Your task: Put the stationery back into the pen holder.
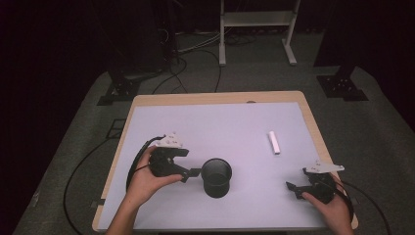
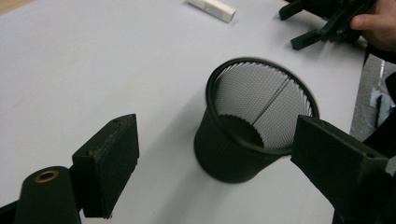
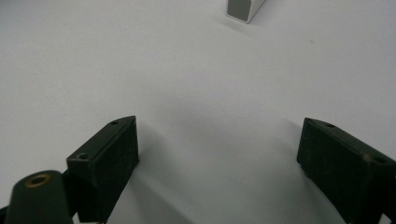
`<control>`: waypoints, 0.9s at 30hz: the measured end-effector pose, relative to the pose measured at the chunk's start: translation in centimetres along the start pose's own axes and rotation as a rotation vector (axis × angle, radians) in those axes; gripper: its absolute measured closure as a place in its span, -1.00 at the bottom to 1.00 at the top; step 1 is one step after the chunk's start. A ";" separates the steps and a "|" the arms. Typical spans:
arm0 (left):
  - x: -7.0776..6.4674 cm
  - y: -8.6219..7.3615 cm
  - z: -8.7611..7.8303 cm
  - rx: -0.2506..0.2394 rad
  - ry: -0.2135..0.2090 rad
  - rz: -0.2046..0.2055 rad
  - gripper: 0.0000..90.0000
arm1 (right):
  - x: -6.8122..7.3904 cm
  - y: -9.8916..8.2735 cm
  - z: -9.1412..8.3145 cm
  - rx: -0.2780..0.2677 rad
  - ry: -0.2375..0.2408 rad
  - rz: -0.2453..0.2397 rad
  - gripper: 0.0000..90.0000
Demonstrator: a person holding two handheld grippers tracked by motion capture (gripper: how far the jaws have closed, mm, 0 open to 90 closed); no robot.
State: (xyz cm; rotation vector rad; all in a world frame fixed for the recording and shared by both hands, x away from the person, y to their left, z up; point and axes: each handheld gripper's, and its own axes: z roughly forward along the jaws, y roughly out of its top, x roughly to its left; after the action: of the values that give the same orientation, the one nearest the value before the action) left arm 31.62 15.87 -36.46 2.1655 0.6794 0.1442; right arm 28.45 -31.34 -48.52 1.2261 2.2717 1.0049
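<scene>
cup (image 1: 217, 176) stood mid-table, near front edge | left gripper (image 2: 215, 168) jaws wide, cup just ahead between them | right gripper (image 3: 217, 163) jaws wide, empty | mesh likely light, stiff, crushable: grip rim wall gently | white bar (image 1: 273, 142) well apart

This looks like a lab or a recording studio set up for manipulation trials, not a home. A single wooden table (image 1: 313, 117) stands alone on grey carpet (image 1: 381, 132), its top covered edge to edge by a plain pale sheet (image 1: 225, 127). Darkness surrounds it, with black drapes or walls at the far side. Black stand bases (image 1: 342, 87) sit on the floor off the table's far corners, and loose cables (image 1: 195, 54) run across the carpet behind its far edge. A white metal frame (image 1: 257, 22) stands farther back.
</scene>
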 end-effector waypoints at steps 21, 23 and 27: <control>1.6 -4.9 -1.4 0.042 0.111 -0.036 -0.79 | 0.0 0.0 0.0 -0.001 0.000 0.001 -0.74; 1.7 -5.3 -1.4 0.050 0.119 -0.036 -0.79 | 0.0 0.0 0.0 -0.001 0.000 0.001 -0.74; 1.9 -6.2 -1.3 0.067 0.141 -0.039 -0.79 | 0.0 0.0 0.0 -0.001 -0.001 0.001 -0.74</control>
State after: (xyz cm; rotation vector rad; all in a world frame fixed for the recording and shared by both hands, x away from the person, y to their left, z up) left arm 30.13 20.86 -40.57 2.2196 0.8170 0.2589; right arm 28.44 -31.32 -48.52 1.2267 2.2705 1.0054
